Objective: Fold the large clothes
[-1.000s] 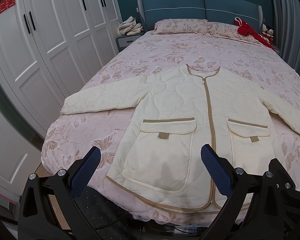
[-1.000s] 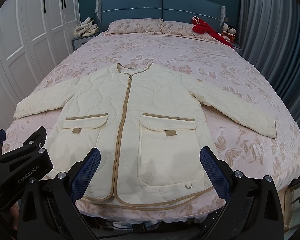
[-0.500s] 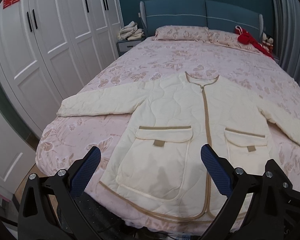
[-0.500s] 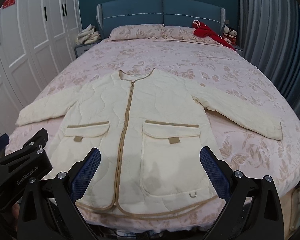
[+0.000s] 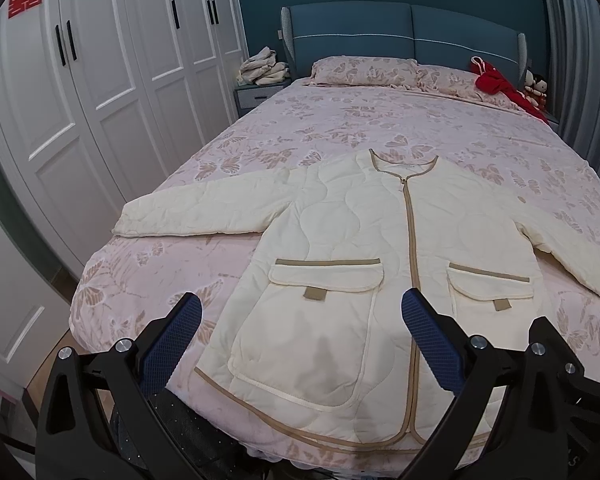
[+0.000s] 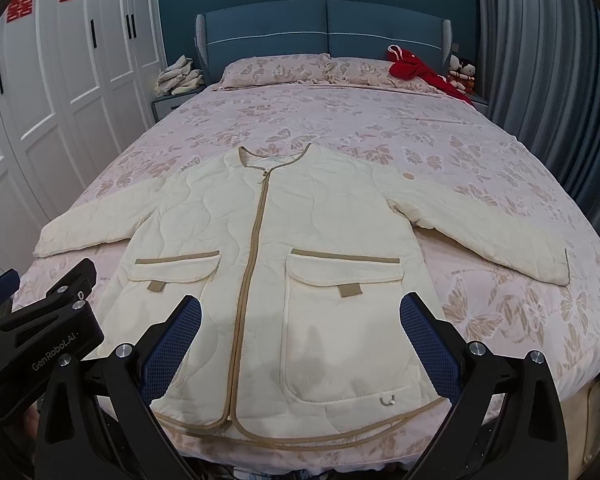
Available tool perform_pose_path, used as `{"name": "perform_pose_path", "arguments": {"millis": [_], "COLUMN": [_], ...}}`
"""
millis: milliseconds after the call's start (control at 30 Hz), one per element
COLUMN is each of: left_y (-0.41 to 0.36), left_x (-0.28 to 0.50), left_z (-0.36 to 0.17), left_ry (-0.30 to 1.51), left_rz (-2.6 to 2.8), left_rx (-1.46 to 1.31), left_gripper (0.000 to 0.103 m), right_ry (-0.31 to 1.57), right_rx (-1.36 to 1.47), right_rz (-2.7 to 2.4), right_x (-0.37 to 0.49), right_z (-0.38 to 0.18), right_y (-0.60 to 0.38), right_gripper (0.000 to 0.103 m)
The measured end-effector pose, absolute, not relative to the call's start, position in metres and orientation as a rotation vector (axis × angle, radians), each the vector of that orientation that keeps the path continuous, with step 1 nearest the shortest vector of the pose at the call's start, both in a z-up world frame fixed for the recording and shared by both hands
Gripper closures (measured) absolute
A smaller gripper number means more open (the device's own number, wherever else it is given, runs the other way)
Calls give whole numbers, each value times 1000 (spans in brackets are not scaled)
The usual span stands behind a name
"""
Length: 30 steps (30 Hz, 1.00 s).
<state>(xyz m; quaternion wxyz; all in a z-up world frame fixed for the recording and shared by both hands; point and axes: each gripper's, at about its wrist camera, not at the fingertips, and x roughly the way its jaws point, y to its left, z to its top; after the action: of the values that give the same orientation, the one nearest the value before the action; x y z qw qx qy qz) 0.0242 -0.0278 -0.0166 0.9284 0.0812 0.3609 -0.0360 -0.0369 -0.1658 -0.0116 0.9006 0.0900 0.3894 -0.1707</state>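
Both grippers, left gripper (image 5: 300,336) and right gripper (image 6: 300,336), are hovering at six o'clock, fingers spread, over the cream quilted zip-front jacket (image 6: 284,264) lying flat for folding.

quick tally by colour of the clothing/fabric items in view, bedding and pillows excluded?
Cream: 2, the quilted jacket spread flat on the bed, and a clothes pile on the nightstand.
Red: 1, a red garment by the pillows.
Total: 3. The pile may hold several pieces; I cannot tell them apart.
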Motion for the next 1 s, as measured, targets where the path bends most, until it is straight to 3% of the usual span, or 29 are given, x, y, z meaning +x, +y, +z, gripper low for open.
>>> {"name": "perform_pose_path", "arguments": {"millis": [667,1000], "left_y": [-35,-50], "left_x": [43,55], "left_z": [-30,-49], "left_ry": [749,789], "left_rz": [-46,-79], "left_rx": [170,177], "left_gripper": [5,5], "right_ry": [803,700], "right_rx": [205,341], "right_rz": [-359,-590], "right_x": [-25,-62], "right_z": [-27,-68], "right_y": [-192,-346], "right_gripper": [5,5]}}
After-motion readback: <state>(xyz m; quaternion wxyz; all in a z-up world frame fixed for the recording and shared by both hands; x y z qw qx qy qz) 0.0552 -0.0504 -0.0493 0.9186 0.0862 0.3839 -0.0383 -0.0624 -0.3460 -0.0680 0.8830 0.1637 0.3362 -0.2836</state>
